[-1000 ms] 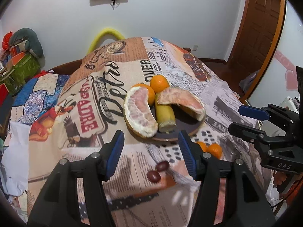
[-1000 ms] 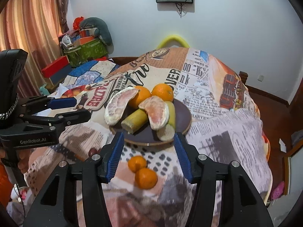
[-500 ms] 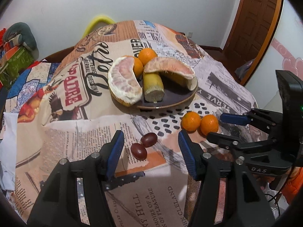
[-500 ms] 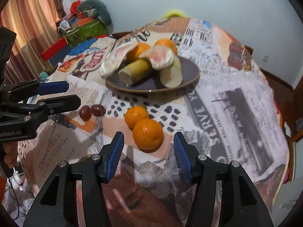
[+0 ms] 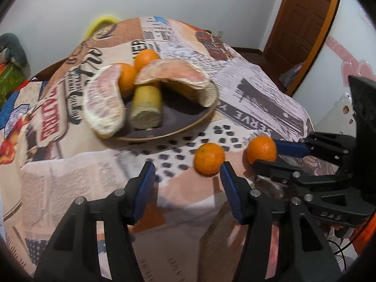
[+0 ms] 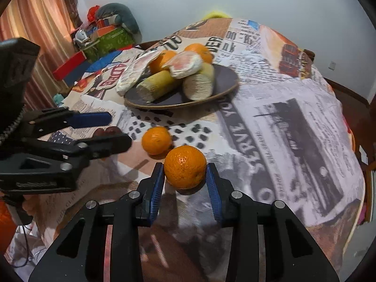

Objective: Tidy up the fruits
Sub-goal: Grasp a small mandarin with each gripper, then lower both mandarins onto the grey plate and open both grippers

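Left wrist view: the left claw point(image 5: 186, 175) is spread wide and holding nothing, hovering low over the newspaper-print tablecloth point(image 5: 258, 89) on the counter. A small orange mandarin point(image 5: 209, 158) sits just ahead of its right finger, loose on the cloth.

Also in left view: off to the right, the right claw point(image 5: 266, 151) has a second round orange mandarin point(image 5: 261, 149) sitting between its blue pads. Can't tell from here if both pads are touching it.

Plate, left view: the dark round plate with a gold rim point(image 5: 199, 119) is further back, loaded with two peeled pink pomelo wedges point(image 5: 104, 104), a yellowish sugarcane chunk point(image 5: 146, 107) and two more oranges point(image 5: 127, 78).

Right wrist view: here the right claw point(image 6: 185, 183) brackets the bigger mandarin point(image 6: 185, 166) around its middle. The left pad looks to be on the skin, the right one shows a sliver of gap, so I'd call it closing in but not clamped yet. The fruit looks to be resting on the cloth.

Other bits, right view: the other mandarin point(image 6: 156, 140) is just behind, nearly touching. Two dark reddish jujube-like fruits point(image 6: 109, 131) peek out behind the left claw point(image 6: 117, 130).

How I'd do it: keep the pads level across the widest part, squeeze gently since the skin is soft, then lift straight up so the neighbour doesn't roll. My guess is it goes onto the plate point(image 6: 225, 80), in the bare patch on the right.
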Tool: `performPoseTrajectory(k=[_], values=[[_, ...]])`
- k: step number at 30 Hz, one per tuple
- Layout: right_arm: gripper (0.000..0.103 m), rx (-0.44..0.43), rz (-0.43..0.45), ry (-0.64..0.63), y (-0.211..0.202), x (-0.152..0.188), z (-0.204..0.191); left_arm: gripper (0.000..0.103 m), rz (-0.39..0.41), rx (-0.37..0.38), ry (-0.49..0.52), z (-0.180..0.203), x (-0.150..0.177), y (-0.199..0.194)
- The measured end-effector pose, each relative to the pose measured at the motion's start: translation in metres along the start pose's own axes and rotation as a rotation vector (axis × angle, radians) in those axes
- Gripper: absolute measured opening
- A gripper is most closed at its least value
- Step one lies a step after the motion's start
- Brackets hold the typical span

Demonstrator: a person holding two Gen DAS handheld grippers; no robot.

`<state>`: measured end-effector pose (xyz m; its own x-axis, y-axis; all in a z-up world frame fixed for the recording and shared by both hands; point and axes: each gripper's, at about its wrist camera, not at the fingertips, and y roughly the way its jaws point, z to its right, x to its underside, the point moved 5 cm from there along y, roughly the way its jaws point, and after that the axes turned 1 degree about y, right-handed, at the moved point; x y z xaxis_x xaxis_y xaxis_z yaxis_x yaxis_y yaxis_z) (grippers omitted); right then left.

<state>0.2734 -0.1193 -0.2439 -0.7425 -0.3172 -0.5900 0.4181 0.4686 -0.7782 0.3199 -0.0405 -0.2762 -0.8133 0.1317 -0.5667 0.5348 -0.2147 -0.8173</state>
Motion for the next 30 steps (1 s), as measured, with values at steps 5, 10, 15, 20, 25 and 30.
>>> performPoseTrajectory(k=[5, 10, 15, 20, 25, 30], values=[[0.033, 0.028, 0.026, 0.028, -0.015, 0.001, 0.018, 0.047, -0.028, 0.026, 0.02, 0.015, -0.005, 0.02], [0.033, 0.041, 0.043, 0.049, -0.022, 0.001, 0.029, 0.032, -0.027, 0.059, 0.048, 0.031, -0.007, 0.026], [0.033, 0.033, 0.051, 0.063, -0.024, -0.001, 0.031, 0.032, -0.022, 0.053, 0.053, 0.029, -0.005, 0.022], [0.033, 0.018, 0.063, 0.056, -0.023, -0.007, 0.023, 0.032, 0.013, 0.028, 0.012, 0.009, -0.003, 0.005], [0.033, 0.004, 0.067, 0.04, -0.016, -0.016, 0.013, 0.032, 0.059, -0.001, -0.04, -0.02, -0.005, -0.019], [0.033, -0.021, 0.076, 0.027, -0.008, -0.03, 0.001, 0.032, 0.103, -0.021, -0.081, -0.043, -0.012, -0.035]])
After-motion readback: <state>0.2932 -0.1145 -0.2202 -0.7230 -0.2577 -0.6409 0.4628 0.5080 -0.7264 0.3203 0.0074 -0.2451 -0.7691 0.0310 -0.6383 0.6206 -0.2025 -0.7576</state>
